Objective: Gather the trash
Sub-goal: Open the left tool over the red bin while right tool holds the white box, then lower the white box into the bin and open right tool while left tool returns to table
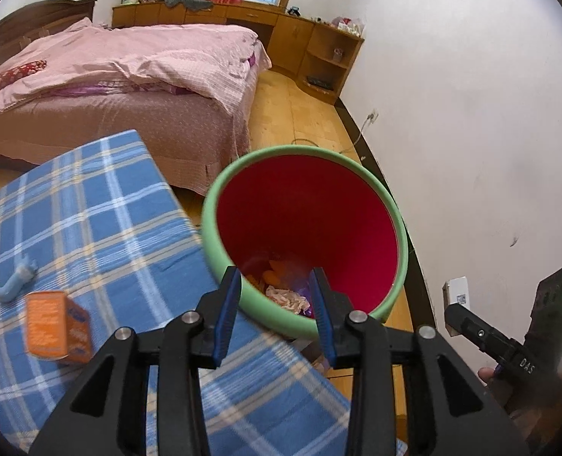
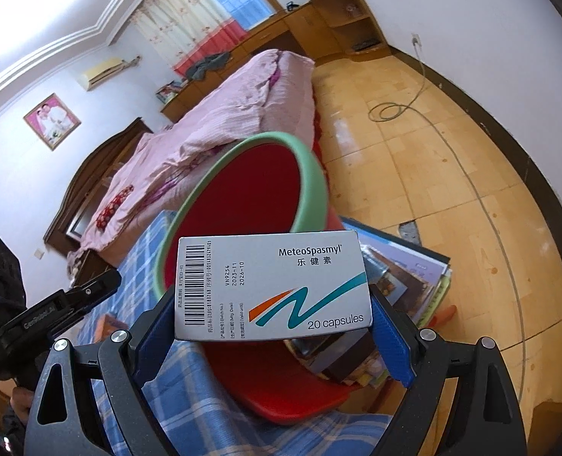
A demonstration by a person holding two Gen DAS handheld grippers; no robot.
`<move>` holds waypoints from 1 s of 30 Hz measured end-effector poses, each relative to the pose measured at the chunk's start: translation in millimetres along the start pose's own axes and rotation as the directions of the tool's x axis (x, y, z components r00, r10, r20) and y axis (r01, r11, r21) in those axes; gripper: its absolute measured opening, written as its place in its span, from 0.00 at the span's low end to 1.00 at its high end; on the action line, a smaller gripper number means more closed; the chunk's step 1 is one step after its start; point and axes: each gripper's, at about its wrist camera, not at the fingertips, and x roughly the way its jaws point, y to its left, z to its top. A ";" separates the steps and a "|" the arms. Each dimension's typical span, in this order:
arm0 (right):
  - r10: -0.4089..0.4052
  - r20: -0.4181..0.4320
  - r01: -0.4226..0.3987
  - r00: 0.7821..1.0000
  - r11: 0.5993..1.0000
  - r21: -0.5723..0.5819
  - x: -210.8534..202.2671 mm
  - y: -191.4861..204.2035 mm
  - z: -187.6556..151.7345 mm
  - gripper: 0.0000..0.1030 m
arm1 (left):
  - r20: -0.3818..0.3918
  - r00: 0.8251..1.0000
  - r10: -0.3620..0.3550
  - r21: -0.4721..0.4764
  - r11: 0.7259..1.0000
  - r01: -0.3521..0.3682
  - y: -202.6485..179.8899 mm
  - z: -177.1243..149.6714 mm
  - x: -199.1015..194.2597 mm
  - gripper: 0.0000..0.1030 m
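My left tool (image 1: 275, 285) stands with its blue-padded jaws parted and nothing between them; it points down over the near rim of the round bin with a green rim and red inside (image 1: 380, 186). At the bottom of that bin lies crumpled pale paper (image 1: 286, 296) with some orange and purple scraps around it. The bin stands just beside the edge of my worktop, which wears a blue plaid cloth (image 1: 91, 205). On that cloth, to the left of the left tool, sits a small orange cardboard box (image 1: 58, 328), blurred, and just beyond it a small light-blue twisted piece (image 1: 16, 279); the two lie near each other but apart. Beyond the worktop stands a bed with a pink quilt (image 1: 136, 57).

My right tool (image 2: 275, 323) grips a flat silver medicine carton printed "MeteoSpasmyl, 20 capsules" (image 2: 273, 285), its jaws spread wide and the blue pads pressing on the carton's two short ends. The carton hangs face up in front of the bin, whose green rim shows just behind its top edge, and a stack of books and magazines (image 2: 406, 277) lies to the right of it. A thin grey cable (image 2: 471, 174) runs across the yellow wooden floor (image 2: 414, 144).
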 end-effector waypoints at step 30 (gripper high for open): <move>-0.019 -0.030 0.014 0.999 0.986 -0.168 84.3 85.6 9.2 0.90 | 0.067 0.969 0.239 -0.249 0.944 -0.216 141.1 -39.1 -94.9 0.36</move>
